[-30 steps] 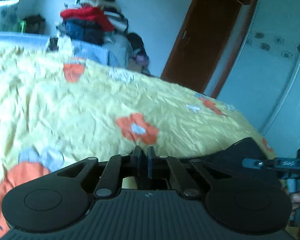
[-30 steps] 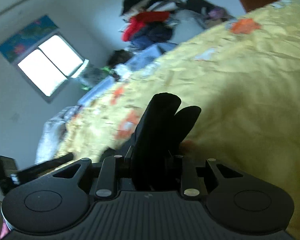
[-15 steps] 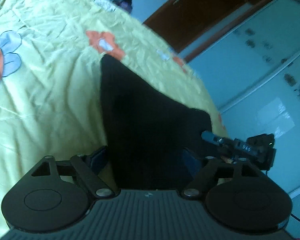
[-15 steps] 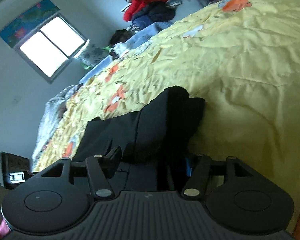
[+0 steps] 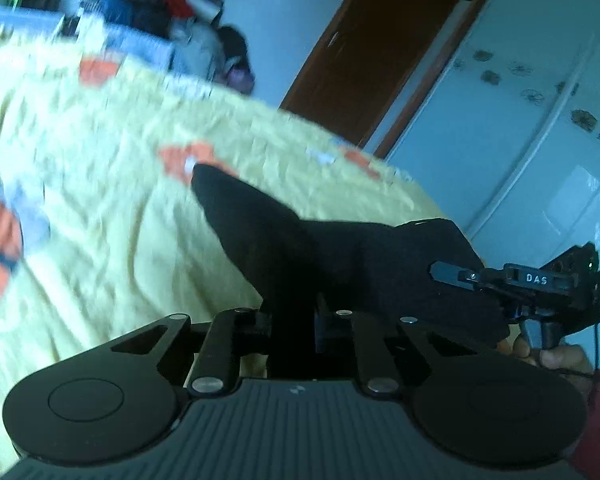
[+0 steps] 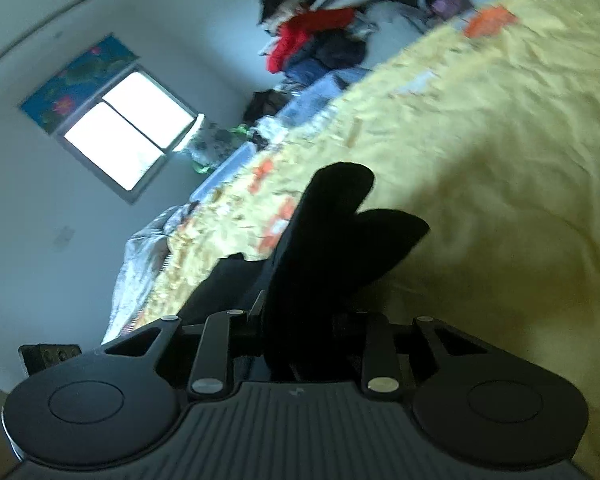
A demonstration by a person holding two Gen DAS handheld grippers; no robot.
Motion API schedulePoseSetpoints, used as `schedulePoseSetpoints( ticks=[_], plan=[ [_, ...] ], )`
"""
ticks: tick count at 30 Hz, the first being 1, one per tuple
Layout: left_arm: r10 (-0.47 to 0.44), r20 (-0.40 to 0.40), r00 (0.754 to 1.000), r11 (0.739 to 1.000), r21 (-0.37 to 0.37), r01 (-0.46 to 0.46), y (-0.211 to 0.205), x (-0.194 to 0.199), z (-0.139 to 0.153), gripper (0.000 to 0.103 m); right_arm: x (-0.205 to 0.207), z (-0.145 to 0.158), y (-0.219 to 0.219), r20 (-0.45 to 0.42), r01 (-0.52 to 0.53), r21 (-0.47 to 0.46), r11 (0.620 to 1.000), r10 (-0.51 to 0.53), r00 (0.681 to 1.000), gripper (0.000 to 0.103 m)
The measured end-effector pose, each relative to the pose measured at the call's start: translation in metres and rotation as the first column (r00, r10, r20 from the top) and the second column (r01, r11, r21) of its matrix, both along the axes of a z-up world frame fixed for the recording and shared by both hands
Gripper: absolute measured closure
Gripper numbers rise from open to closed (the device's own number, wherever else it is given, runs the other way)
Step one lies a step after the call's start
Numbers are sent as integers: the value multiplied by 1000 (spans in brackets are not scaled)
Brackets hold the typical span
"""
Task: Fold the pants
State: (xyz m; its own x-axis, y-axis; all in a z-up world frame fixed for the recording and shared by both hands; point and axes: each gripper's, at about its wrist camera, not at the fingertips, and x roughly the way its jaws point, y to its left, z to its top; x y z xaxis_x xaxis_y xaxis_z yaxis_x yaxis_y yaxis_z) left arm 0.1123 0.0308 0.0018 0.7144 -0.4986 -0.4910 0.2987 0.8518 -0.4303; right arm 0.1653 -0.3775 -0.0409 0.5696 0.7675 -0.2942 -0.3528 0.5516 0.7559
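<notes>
Reclosed, both tongs (image 5: 294,322) (image 6: 312,332) pinch black pants (image 5: 340,256).

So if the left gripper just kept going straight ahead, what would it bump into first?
The left gripper already has the black pants between its jaws, so cloth comes first. Beyond that, probably the yellow flowered bedspread, though depth is hard to judge in this blurred view.

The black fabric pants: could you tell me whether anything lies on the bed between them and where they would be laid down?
Nothing visible does. The black fabric pants hang over bare yellow flowered bedsheet; the clothes pile sits beyond the bed.
</notes>
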Motion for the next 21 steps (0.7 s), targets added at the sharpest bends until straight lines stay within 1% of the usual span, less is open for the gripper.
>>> schedulePoseSetpoints(
  ticks=[4,7,8,9,10,11,12,13,14,15,16,17,18,19,20,21],
  plan=[
    [27,91,996,998,46,-31,8,2,26,86,3,27,17,74,-26,9,1000,25,997,76],
    [60,122,991,996,64,-68,21,11,39,86,14,37,29,101,-24,13,1000,22,995,77],
    [64,116,991,995,75,-73,20,16,41,86,19,37,33,98,-13,1,1000,13,995,77],
    [66,85,994,993,88,-74,23,25,38,84,26,34,37,77,4,-17,1000,-3,997,77],
    [86,35,996,992,91,-89,27,34,32,81,31,30,40,57,18,-44,999,-15,998,76],
    [104,-17,994,990,96,-102,30,41,24,70,38,23,45,34,37,-102,994,-34,999,75],
    [137,-60,989,983,128,-128,32,47,15,66,44,16,48,5,64,-161,985,-65,998,74],
    [181,-84,980,969,185,-164,33,50,6,66,49,8,49,-32,96,-220,971,-106,994,74],
    [217,-85,973,954,228,-193,36,48,1,65,53,-1,46,-44,110,-255,961,-125,991,70],
    [236,-72,969,947,241,-212,39,43,-1,55,52,-5,42,-32,117,-257,959,-129,991,66],
    [247,-56,967,946,232,-228,43,37,0,50,47,-4,38,-6,152,-282,947,-160,987,60],
    [270,-34,962,938,235,-255,46,29,3,43,40,3,35,45,214,-346,913,-211,976,60],
    [285,-2,959,929,248,-275,45,24,9,38,34,11,36,102,268,-410,872,-248,963,58],
    [285,37,958,922,262,-284,42,20,16,36,28,20,38,162,312,-456,834,-267,950,58],
    [271,66,960,923,265,-279,40,21,23,30,21,30,43,214,324,-465,824,-250,944,58],
    [240,95,966,931,258,-257,32,20,30,20,16,38,48,245,307,-455,836,-214,946,58]
  ],
)
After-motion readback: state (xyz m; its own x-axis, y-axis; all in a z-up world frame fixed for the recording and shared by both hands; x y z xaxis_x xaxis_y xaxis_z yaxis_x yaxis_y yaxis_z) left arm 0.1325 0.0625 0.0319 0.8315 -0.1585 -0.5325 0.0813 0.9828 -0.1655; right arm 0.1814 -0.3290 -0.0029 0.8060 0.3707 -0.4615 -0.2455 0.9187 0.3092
